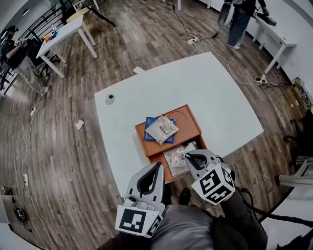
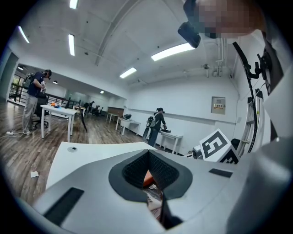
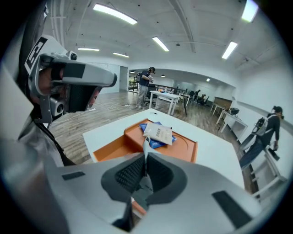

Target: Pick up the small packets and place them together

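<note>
We see a wood floor (image 1: 63,161), white desks (image 1: 66,30) near white walls (image 2: 183,98), and ceiling strip lights (image 3: 114,13).

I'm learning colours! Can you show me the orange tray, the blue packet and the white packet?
tray (image 1: 188,122): head view, bare floor near its right rim.
blue packet (image 1: 150,122): head view, its top left corner.
white packet (image 1: 162,130): head view, its middle.

No legible text or labels.

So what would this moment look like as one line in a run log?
right hand-held gripper: shut on packet | left hand-held gripper: shut, empty | pile on tray
</note>
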The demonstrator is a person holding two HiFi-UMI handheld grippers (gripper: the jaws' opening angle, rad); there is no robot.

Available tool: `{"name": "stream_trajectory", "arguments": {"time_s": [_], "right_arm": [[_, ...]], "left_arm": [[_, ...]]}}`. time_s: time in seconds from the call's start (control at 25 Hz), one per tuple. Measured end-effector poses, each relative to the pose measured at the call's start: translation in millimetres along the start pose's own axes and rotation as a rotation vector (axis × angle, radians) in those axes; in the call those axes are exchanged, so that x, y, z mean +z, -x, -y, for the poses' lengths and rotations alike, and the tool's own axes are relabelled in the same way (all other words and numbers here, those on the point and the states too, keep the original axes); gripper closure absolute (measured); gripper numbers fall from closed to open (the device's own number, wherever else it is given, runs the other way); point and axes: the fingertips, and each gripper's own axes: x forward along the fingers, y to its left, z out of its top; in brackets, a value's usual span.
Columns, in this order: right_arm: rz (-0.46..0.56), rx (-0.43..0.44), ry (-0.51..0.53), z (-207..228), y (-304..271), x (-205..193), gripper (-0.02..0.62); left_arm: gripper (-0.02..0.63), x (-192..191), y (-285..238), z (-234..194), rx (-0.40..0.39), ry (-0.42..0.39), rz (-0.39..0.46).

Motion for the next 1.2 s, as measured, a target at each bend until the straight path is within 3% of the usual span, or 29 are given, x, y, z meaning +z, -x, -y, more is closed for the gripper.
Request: {"name": "stream_trajectory", "arguments": {"time_s": [0.24, 0.52, 0.84, 1.04, 1.2], "right_arm": [[0.041, -0.079, -0.027, 44, -20, 36, 0.58], [0.012, -0.145, -0.078, 87, -56, 49, 0.577], [-0.029, -0.132, -0.083, 91, -91, 51, 0.506], [0.007, -0.132, -0.097, 91, -93, 62, 0.437], [0.028, -0.14, -0.089, 88, -86, 65, 0.434]], "left_arm": [[0.604, 7, -26, -33, 0.001, 0.003, -0.022], [0.604, 1, -40, -79, 0.028, 0.042, -0.053], [0.604, -6, -39, -110, 0.071, 0.062, -0.069], [0.604, -6, -36, -115, 0.08, 0.067, -0.071], [0.604, -6, -32, -110, 0.08, 0.068, -0.071]]}}
